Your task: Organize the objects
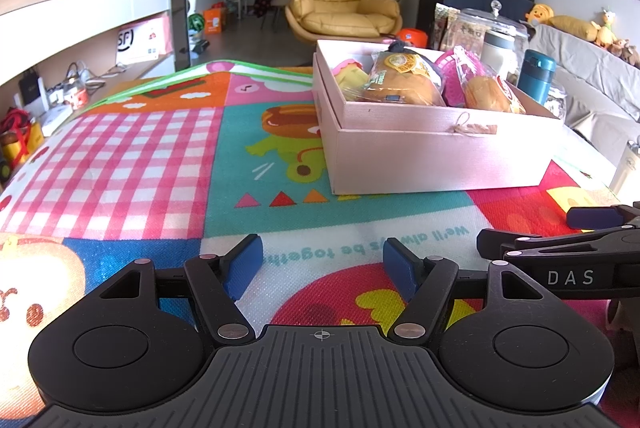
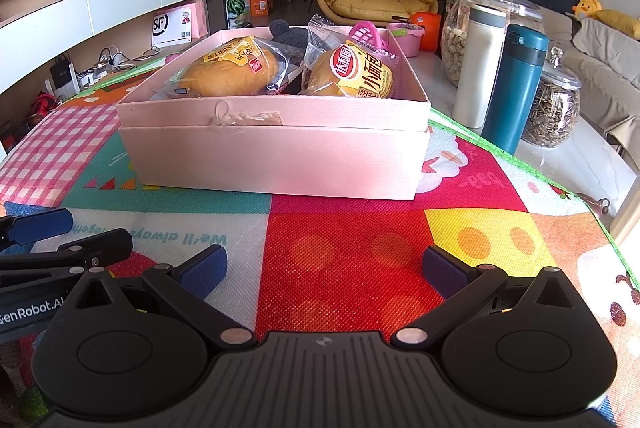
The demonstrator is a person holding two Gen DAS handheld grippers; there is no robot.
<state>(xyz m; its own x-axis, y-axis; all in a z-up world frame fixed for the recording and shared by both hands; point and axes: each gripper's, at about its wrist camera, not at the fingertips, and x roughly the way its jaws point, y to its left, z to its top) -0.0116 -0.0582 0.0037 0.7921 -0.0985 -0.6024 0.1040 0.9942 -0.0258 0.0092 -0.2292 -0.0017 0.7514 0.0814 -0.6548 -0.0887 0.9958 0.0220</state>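
A pink cardboard box (image 2: pixel 276 155) stands on the colourful mat, also in the left wrist view (image 1: pixel 440 155). Inside lie two packaged bread rolls (image 2: pixel 232 69) (image 2: pixel 352 73), a pink plastic basket (image 2: pixel 366 31), a dark plush item (image 2: pixel 288 31) and a yellow-pink toy (image 1: pixel 350 75). My left gripper (image 1: pixel 323 268) is open and empty, low over the mat, in front and left of the box. My right gripper (image 2: pixel 323 270) is open and empty, in front of the box. Each gripper shows at the edge of the other's view.
A white flask (image 2: pixel 478 65), a teal flask (image 2: pixel 516 87), a large glass jar of nuts (image 2: pixel 456 39) and a smaller jar of seeds (image 2: pixel 554 107) stand right of the box. A pink cup (image 2: pixel 406 35) and an orange tub (image 2: pixel 428 23) stand behind. The mat's right edge (image 2: pixel 592 203) is near.
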